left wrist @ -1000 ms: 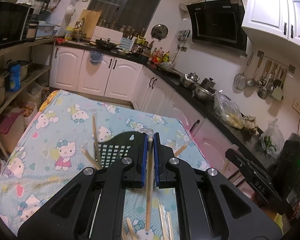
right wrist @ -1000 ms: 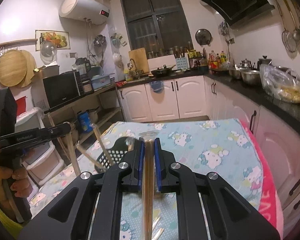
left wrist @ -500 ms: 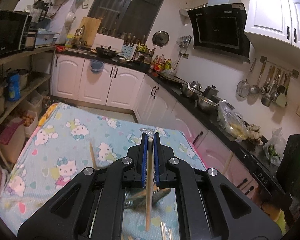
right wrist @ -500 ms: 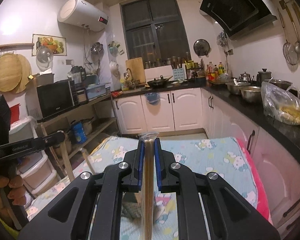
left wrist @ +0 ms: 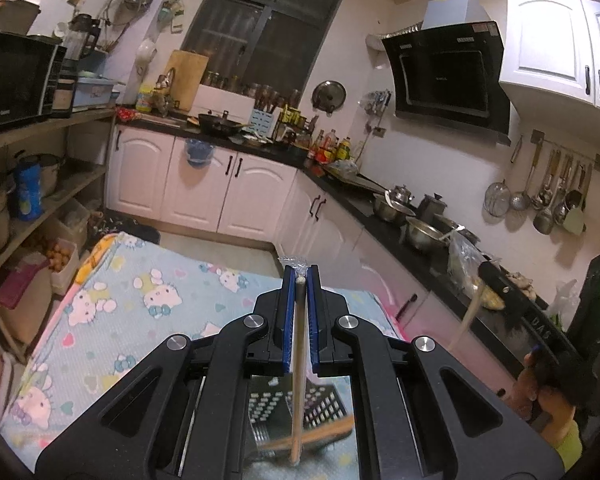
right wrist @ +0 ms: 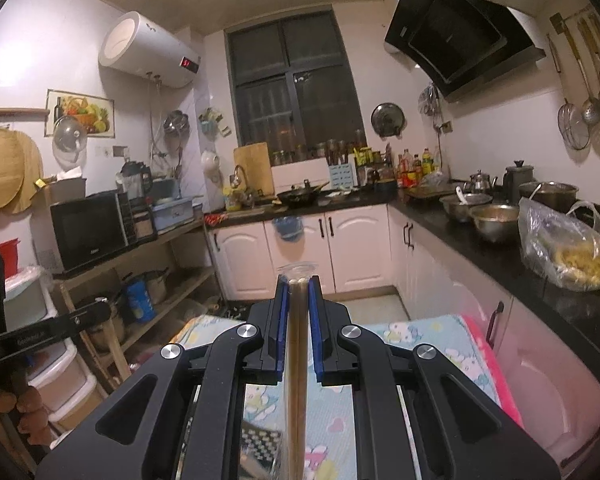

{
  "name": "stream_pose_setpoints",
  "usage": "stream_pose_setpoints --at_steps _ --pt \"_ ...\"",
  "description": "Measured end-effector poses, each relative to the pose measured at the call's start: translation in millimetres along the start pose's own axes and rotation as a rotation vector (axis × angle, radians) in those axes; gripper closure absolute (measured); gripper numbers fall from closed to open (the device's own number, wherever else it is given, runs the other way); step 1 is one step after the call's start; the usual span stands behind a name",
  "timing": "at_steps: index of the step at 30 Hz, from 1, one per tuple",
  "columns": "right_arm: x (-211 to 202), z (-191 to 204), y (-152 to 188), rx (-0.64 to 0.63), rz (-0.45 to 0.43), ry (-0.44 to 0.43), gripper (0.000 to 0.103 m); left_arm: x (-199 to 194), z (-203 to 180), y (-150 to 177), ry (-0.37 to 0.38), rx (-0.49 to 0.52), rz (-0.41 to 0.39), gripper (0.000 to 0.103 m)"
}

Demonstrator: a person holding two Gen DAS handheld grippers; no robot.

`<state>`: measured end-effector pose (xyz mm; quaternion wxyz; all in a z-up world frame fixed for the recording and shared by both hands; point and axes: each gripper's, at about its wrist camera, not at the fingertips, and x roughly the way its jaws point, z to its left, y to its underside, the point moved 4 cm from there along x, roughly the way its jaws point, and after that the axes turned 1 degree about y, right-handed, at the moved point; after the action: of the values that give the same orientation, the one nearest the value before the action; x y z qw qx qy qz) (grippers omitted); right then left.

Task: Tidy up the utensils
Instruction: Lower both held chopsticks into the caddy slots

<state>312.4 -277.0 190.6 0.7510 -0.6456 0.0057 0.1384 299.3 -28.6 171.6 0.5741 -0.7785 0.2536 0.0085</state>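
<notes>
My left gripper (left wrist: pixel 299 276) is shut on a plastic-wrapped chopstick (left wrist: pixel 298 364) that hangs down between the blue pads, above the black perforated utensil basket (left wrist: pixel 300 408). Another chopstick (left wrist: pixel 324 432) lies tilted in the basket. My right gripper (right wrist: pixel 298 284) is shut on a wrapped pair of chopsticks (right wrist: pixel 297 380), held upright over the basket (right wrist: pixel 260 440), which shows low in the right wrist view.
The table carries a light blue Hello Kitty cloth (left wrist: pixel 140 320). The other gripper and hand show at the right edge (left wrist: pixel 540 360) and at the left edge (right wrist: pixel 28 340). White cabinets and a black counter (left wrist: pixel 380 216) with pots stand beyond.
Both grippers have risen and tilted up with their chopsticks. The basket has dropped from ahead of the fingers to beneath them.
</notes>
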Motion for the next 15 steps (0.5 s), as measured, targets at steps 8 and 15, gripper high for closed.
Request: stream_pose_setpoints --at_steps 8,15 --pt "13.7 -1.4 -4.8 0.014 -0.028 -0.014 0.093 9.5 -0.1 -5.8 -0.028 0.008 -0.059 0.101" --pt "25.4 11.7 1.4 0.01 -0.039 -0.062 0.093 21.0 3.7 2.5 -0.065 0.03 -0.065 0.101"
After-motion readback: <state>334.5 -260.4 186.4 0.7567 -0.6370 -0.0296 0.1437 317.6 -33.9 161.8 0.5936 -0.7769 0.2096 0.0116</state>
